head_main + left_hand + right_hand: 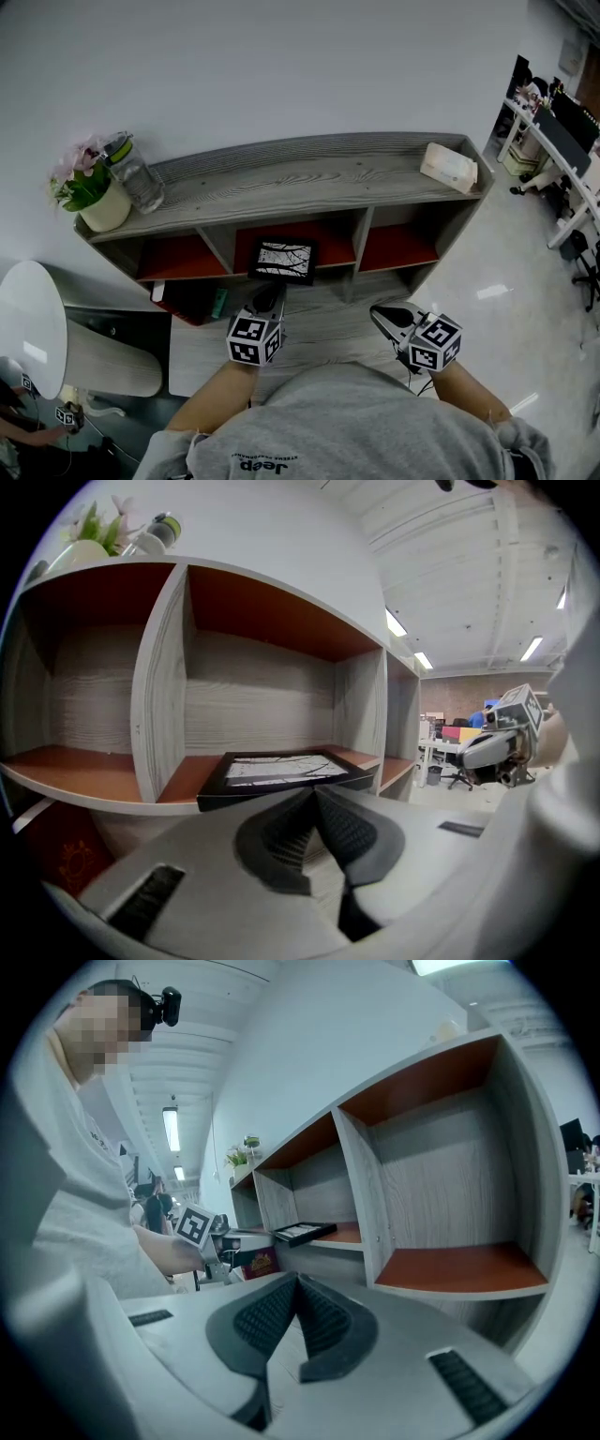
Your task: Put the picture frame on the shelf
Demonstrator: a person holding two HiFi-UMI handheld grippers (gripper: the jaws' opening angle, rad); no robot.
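Observation:
The black picture frame (283,260) lies flat in the middle compartment of the grey wooden shelf (309,178), its front edge jutting slightly over the red-brown board. In the left gripper view the picture frame (281,771) sits just beyond my left gripper (314,794), whose jaws are shut with nothing between them. From the head view the left gripper (272,295) points at the frame's near edge; I cannot tell whether it touches. My right gripper (380,317) hangs before the right compartment, shut and empty. In its own view the right gripper (298,1283) faces the shelf (375,1194), with the frame (305,1232) off to the left.
On the shelf top stand a flower pot (94,197) and a clear bottle (136,173) at the left, a tissue box (450,167) at the right. A dark red box (187,300) fills the lower left compartment. A white round table (33,319) is at left, office desks (553,141) at right.

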